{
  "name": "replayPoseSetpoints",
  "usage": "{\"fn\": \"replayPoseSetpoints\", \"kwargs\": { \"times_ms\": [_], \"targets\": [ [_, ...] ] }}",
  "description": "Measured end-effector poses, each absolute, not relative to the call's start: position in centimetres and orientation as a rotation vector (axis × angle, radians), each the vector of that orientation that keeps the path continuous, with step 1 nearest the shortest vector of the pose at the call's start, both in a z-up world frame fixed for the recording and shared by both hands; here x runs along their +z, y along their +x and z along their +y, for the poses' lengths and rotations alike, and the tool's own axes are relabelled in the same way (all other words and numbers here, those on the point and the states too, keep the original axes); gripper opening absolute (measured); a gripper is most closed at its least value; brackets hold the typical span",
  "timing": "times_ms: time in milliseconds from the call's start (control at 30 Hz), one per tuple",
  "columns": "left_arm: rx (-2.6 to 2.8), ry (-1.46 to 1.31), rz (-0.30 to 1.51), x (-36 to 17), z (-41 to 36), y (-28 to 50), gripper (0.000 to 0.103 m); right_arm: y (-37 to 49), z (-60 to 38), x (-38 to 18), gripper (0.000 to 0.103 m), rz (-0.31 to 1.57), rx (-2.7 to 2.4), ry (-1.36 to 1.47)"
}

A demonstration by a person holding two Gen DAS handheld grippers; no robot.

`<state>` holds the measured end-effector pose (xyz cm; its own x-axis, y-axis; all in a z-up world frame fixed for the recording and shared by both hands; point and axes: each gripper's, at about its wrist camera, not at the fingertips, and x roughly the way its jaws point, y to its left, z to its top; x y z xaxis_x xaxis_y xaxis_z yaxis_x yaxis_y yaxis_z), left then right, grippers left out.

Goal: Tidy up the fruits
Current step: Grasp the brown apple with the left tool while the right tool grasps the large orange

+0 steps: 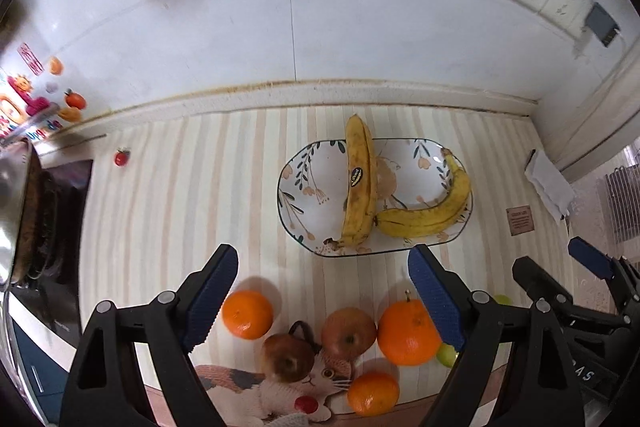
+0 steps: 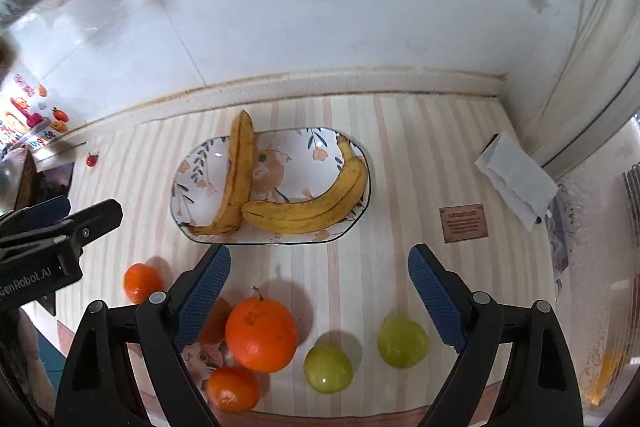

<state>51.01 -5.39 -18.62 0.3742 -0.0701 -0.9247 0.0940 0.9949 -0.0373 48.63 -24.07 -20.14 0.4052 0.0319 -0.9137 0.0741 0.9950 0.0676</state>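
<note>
Left wrist view: left gripper (image 1: 322, 291) hovers above the counter, jaws spread wide and empty, over two apples (image 1: 349, 333) and oranges (image 1: 408, 332). Right gripper (image 2: 319, 291) hangs likewise, wide and empty, above a large orange (image 2: 261, 335) and two green fruits (image 2: 403, 342). Bananas (image 2: 308, 205) lie on the plate (image 2: 192, 163) beyond both. One orange (image 2: 216, 319) is partly hidden behind a finger (image 2: 202, 297).

"GenRobot.AI" on the left gripper (image 2: 60, 223) body, in white lettering.

Left tool (image 1: 320, 291) and right tool (image 2: 318, 287), black angular arms, ribbed blue pads (image 1: 208, 297), silver screws, white GenRobot.AI lettering
</note>
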Motion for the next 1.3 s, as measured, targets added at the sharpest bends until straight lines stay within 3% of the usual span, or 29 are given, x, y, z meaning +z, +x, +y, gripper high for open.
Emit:
{"fn": "replayPoseSetpoints", "kwargs": {
  "times_ms": [267, 433, 600, 833, 1100, 1200, 1233, 1300],
  "targets": [
    [-0.120, 0.026, 1.087, -14.8, -5.2, 47.1, 0.087, 44.7, -23.4, -15.5, 0.093, 1.063, -0.005, 0.127],
    [-0.122, -0.004, 1.099, -14.6, -4.0, 45.7, 0.087, 43.4, -23.3, -15.8, 0.093, 1.102, 0.042, 0.188],
    [-0.057, 0.037, 1.182, -18.6, -2.2, 44.6, 0.087, 43.6, -23.0, -21.7, 0.093, 1.258, 0.095, 0.233],
    [-0.020, 0.082, 1.416, -28.5, 0.1, 43.8, 0.087, 44.8, -21.6, -30.9, 0.093, 1.439, 0.127, 0.255],
    [-0.156, 0.159, 1.525, -35.1, -1.6, 43.8, 0.082, 45.1, -20.0, -34.2, 0.093, 1.518, 0.164, 0.235],
    [-0.185, 0.185, 1.518, -35.8, -2.4, 44.0, 0.071, 45.6, -19.5, -34.9, 0.093, 1.521, 0.181, 0.231],
    [-0.202, 0.178, 1.518, -36.0, -2.5, 44.0, 0.063, 45.8, -19.3, -35.2, 0.093, 1.525, 0.186, 0.231],
    [-0.205, 0.189, 1.511, -36.1, -2.8, 43.9, 0.062, 46.2, -18.9, -35.9, 0.092, 1.541, 0.203, 0.236]
  ]
}}
